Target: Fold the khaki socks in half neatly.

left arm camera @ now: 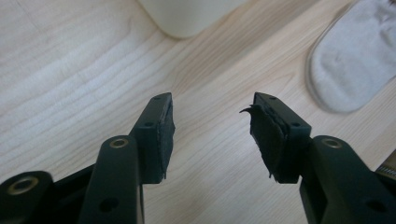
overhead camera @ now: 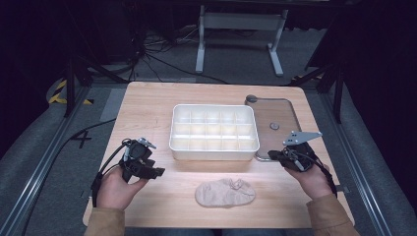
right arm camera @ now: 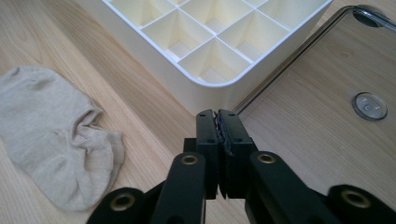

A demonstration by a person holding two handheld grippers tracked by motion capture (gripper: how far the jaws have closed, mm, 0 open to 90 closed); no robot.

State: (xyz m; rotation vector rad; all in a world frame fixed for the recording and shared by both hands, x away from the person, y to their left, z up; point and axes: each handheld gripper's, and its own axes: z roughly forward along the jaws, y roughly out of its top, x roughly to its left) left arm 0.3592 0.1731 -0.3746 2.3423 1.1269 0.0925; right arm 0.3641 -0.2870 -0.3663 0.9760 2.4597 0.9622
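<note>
- High view: we see the sock point(overhead camera: 225, 192) lying flat on the bench point(overhead camera: 147, 105), near its front edge, just in front of the white divided box point(overhead camera: 214, 147).
- We judge it soft, light and limp; best pinched at a raised fold near the cuff.
- Left tongs point(overhead camera: 158, 172) gape wide, empty.
- Right tongs point(overhead camera: 272, 155) are closed on nothing.

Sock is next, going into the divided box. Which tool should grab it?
Left, probably. The left tool is already open above bare wood with the sock just off to its side. The right tool is shut, aimed at the box corner and the clear lid.
</note>
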